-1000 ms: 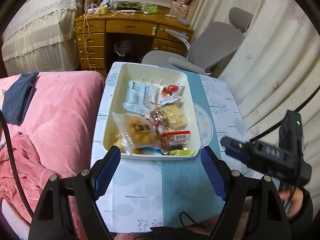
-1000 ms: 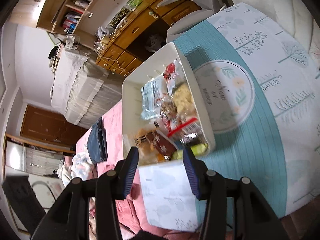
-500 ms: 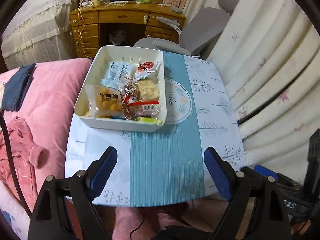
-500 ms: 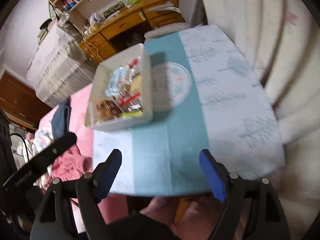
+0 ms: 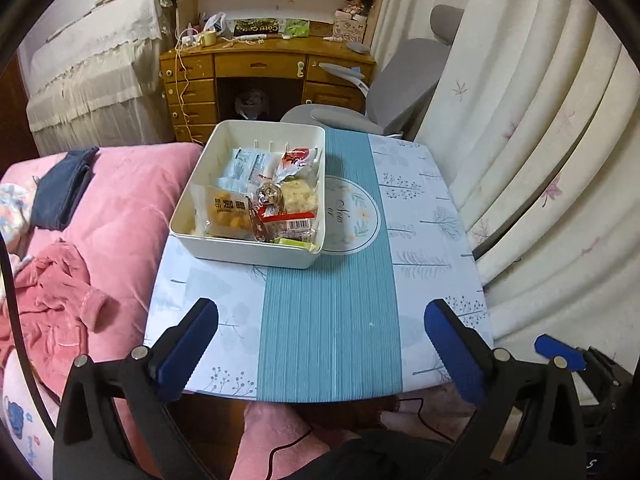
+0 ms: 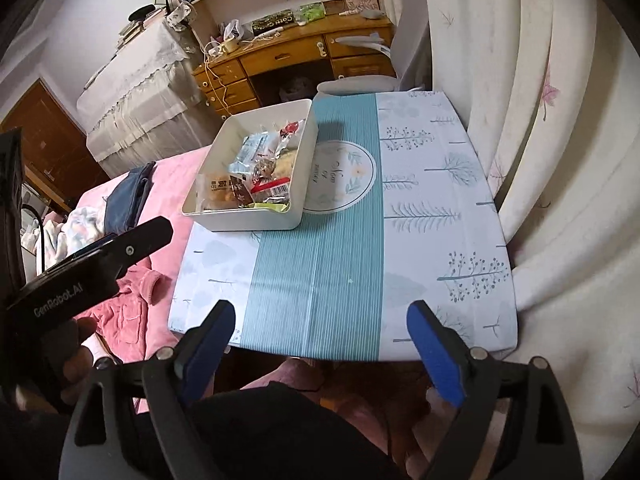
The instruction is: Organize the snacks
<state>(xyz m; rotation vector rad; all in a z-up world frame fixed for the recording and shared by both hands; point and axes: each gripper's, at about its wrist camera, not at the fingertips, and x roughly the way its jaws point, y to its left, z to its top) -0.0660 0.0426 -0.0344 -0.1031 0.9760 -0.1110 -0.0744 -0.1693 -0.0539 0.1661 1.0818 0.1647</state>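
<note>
One white bin (image 5: 248,250) of snack packets (image 5: 260,196) sits at ten o'clock on the surface (image 5: 332,320). Left gripper (image 5: 320,340) and right gripper (image 6: 320,340): jaws have just been opening, released, nothing between them.

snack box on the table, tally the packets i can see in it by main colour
In the white box, counting only packets that show clearly:
pale blue packet: 1
red and white packet: 1
clear packet of yellow cakes: 1
clear packet with a red strip: 1
green packet: 1
total: 5
A few more in the middle overlap too much to count.
</note>
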